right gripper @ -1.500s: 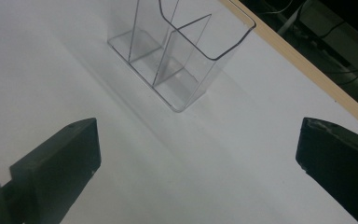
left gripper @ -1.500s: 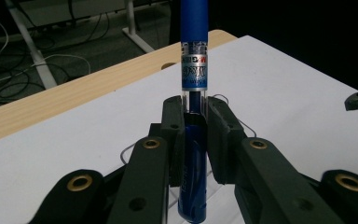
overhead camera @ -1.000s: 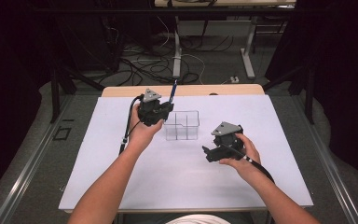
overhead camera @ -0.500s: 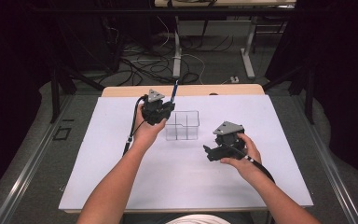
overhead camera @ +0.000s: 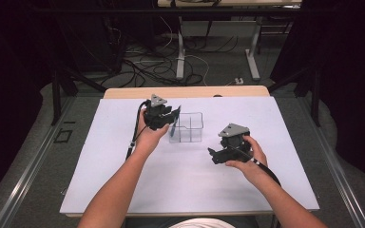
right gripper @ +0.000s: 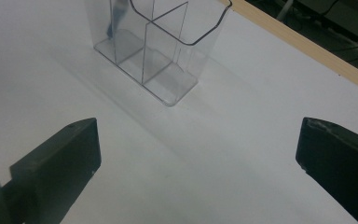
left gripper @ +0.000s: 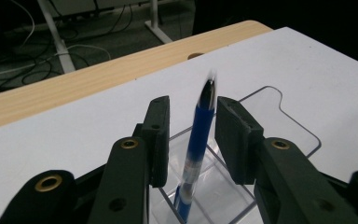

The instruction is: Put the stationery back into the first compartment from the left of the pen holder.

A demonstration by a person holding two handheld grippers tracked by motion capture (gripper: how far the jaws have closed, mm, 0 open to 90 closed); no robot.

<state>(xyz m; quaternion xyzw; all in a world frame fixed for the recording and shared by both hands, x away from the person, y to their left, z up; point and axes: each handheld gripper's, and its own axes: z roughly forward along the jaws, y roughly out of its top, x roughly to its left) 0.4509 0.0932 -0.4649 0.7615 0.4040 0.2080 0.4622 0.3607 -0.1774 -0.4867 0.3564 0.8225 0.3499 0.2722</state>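
Left hand-held gripper (overhead camera: 171, 115) hovers at the clear organizer's (overhead camera: 190, 127) left edge.

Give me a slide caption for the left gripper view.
Left gripper jaws just opening around a blue pen standing in a clear divided organizer.

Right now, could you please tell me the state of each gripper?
Left gripper: jaws just opening, pen loose between them.
Right gripper: open, empty.
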